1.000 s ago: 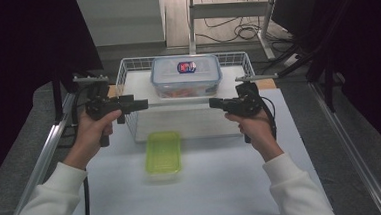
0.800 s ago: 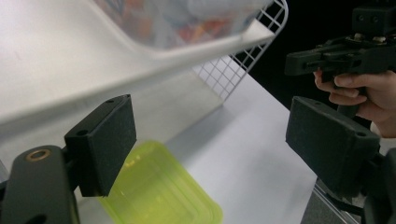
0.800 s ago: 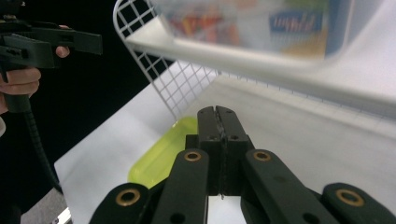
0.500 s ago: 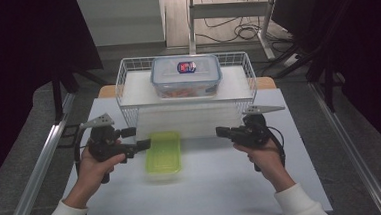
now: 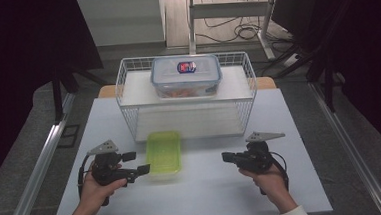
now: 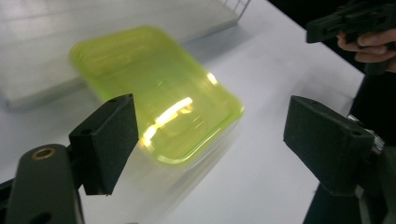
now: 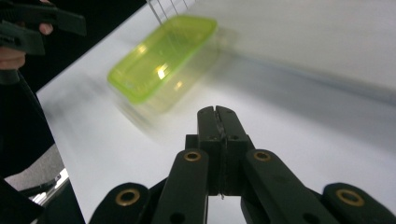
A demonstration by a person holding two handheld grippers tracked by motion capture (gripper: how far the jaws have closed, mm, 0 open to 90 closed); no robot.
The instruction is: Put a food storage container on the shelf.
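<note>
A lime-green lidded container (image 5: 164, 152) lies on the white table (image 5: 208, 191) just in front of the wire basket (image 5: 129, 116). My left gripper (image 5: 137, 162) sits low at the container's left near corner, open, its jaws wide apart and nothing between them. In the left gripper view the green container (image 6: 159, 98) lies just beyond my left gripper (image 6: 210, 128). My right gripper (image 5: 227, 157) is to the container's right, shut and empty, pointing left toward it. In the right gripper view the pressed-together jaws of my right gripper (image 7: 215, 111) aim at the container (image 7: 161, 58).
A clear lidded box (image 5: 186, 75) with a blue rim stands on the wire basket's upper shelf. A metal rail (image 5: 42, 166) runs along the table's left side. Cables (image 5: 234, 32) lie on the floor behind.
Both hands have come down and toward the near side of the table, from the basket's height to just above the tabletop beside the green container.
</note>
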